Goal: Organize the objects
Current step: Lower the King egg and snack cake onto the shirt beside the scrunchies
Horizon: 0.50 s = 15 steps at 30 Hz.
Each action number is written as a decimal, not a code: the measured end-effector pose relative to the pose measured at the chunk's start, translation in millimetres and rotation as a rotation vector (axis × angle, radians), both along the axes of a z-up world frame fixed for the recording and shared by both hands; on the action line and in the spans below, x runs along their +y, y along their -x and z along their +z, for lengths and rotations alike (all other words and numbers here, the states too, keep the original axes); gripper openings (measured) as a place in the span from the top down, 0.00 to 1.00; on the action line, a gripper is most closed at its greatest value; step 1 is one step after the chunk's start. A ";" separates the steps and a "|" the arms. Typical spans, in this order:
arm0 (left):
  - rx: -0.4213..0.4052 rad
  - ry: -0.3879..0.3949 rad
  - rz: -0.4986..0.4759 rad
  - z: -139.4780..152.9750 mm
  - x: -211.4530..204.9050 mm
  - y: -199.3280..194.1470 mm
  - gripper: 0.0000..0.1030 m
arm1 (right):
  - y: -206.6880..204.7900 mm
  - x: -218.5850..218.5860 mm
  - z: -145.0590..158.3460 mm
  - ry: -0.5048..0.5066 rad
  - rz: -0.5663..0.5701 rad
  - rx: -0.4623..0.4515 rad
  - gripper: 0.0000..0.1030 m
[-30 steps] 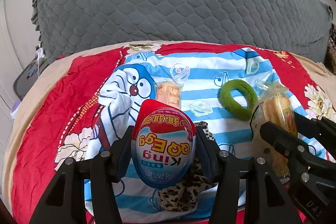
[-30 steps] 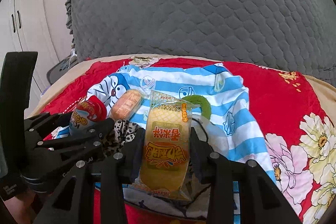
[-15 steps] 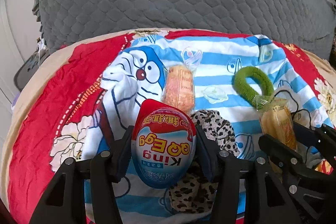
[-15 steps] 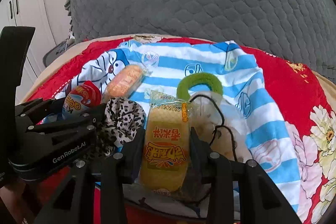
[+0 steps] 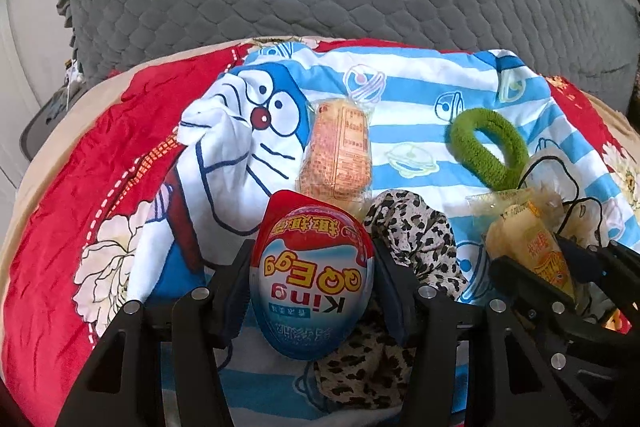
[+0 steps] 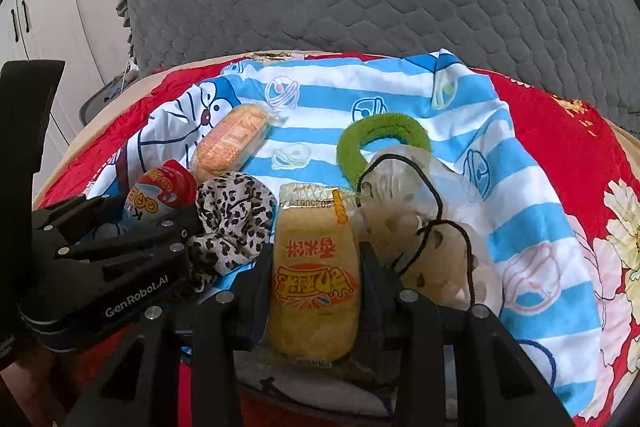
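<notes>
Right now my left gripper point(image 5: 312, 279) clamps the toy egg point(image 5: 312, 283) and my right gripper point(image 6: 316, 287) pinches the yellow snack pack point(image 6: 314, 283), both over the striped cloth's point(image 6: 400, 95) near edge; I'd set each down slowly, clear of the leopard scrunchie point(image 6: 232, 215).

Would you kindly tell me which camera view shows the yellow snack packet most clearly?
The right wrist view: the yellow snack packet fills the centre, label facing the camera, clamped in the right gripper. The left wrist view catches only its upper part at the right edge, seen obliquely.
</notes>
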<state>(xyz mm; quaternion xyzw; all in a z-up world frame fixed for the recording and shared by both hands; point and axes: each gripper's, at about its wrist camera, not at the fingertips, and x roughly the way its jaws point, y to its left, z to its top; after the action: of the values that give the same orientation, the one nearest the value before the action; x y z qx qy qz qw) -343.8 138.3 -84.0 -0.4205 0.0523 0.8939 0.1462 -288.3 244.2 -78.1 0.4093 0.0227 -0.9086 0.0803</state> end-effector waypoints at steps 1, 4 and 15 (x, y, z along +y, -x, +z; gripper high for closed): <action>-0.001 0.004 0.000 -0.6 0.5 -0.1 0.44 | -0.1 0.3 -0.1 0.001 0.000 0.001 0.61; 0.003 0.006 0.001 -0.5 1.1 -1.4 0.44 | 0.0 -0.1 -0.8 0.001 0.000 0.000 0.61; -0.002 0.009 0.005 -0.4 -2.0 -3.4 0.40 | 0.9 -0.2 -0.8 0.004 0.002 0.001 0.61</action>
<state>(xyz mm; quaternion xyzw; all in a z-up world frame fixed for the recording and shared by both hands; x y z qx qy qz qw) -340.4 136.3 -84.4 -0.4224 0.0548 0.8935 0.1421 -289.2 243.9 -78.9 0.4087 0.0210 -0.9087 0.0820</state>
